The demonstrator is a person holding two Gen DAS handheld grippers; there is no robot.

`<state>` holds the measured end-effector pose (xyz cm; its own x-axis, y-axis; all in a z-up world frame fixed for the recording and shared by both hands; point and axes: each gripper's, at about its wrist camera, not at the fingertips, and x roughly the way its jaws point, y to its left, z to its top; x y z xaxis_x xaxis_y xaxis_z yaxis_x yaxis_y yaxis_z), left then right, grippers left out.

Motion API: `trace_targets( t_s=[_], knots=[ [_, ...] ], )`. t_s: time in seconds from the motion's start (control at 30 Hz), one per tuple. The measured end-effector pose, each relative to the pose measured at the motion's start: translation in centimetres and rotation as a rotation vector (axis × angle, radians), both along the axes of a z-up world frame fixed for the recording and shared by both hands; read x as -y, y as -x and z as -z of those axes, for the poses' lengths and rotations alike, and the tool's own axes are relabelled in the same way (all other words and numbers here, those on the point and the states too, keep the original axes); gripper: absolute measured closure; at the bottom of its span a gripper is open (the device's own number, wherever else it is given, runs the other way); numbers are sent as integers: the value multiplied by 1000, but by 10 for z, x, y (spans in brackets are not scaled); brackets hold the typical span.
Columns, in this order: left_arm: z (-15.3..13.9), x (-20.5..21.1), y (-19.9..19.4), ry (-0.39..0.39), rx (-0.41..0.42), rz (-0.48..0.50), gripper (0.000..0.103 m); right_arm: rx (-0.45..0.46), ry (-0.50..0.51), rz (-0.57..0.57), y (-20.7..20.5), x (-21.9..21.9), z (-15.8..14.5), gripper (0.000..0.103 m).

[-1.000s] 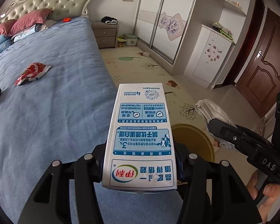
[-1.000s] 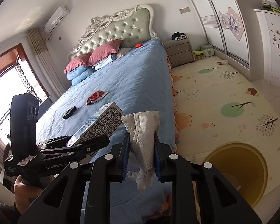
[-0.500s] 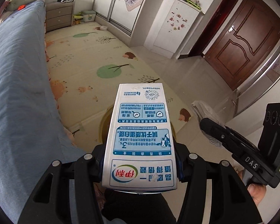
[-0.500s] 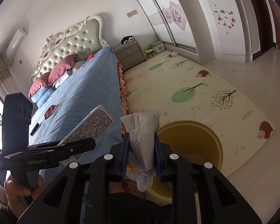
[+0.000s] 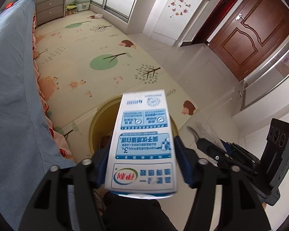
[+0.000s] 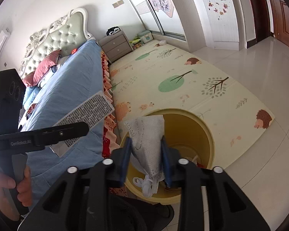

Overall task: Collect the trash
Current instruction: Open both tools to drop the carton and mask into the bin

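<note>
My left gripper (image 5: 142,163) has its jaws spread wider than the blue and white milk carton (image 5: 142,144), which looks blurred and tilted above the yellow bin (image 5: 95,127). The carton also shows in the right wrist view (image 6: 86,119) beside the left gripper's finger (image 6: 48,132). My right gripper (image 6: 146,159) is shut on a white face mask (image 6: 147,144) and holds it over the bin's (image 6: 208,134) open mouth. The mask's straps hang down inside the rim. The mask and right gripper also show in the left wrist view (image 5: 208,134).
The bin stands on a patterned play mat (image 5: 106,53) next to the blue bed (image 5: 11,88). A red wrapper (image 6: 30,108) lies on the bed. A nightstand (image 6: 115,44), wardrobe (image 6: 219,15) and brown door (image 5: 246,32) lie further off.
Both grippers swung from the bed to above the yellow bin. The left jaws have spread apart and the carton now sits loose and blurred. The right gripper still holds the mask.
</note>
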<state>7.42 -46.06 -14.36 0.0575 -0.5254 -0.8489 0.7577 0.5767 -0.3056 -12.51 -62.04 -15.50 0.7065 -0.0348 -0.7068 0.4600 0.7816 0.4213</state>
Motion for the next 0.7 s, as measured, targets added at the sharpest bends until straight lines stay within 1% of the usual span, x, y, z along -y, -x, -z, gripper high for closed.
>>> trace_targets(
  t_s=[0.03, 0.07, 0.13, 0.27, 0.33, 0.5, 0.7],
  knots=[
    [0, -3, -3, 3, 9, -24, 11, -12, -2, 11, -1, 1, 3, 44],
    [0, -3, -6, 3, 19, -41, 10, -23, 8, 21, -2, 3, 7, 45],
    [3, -2, -10, -23, 35, -52, 10, -49, 18, 29, -3, 4, 14, 45],
    [7, -1, -13, -32, 10, -52, 10, -42, -66, 22, -3, 8, 25, 46],
    [7, 1, -12, -39, 23, -49, 10, -52, -68, 23, -3, 7, 27, 46],
    [5, 1, -9, -41, 40, -41, 10, -54, -69, 24, -4, 8, 20, 46],
    [-3, -3, -7, -10, 47, -54, 10, -38, -44, 14, -2, 4, 7, 46]
  ],
)
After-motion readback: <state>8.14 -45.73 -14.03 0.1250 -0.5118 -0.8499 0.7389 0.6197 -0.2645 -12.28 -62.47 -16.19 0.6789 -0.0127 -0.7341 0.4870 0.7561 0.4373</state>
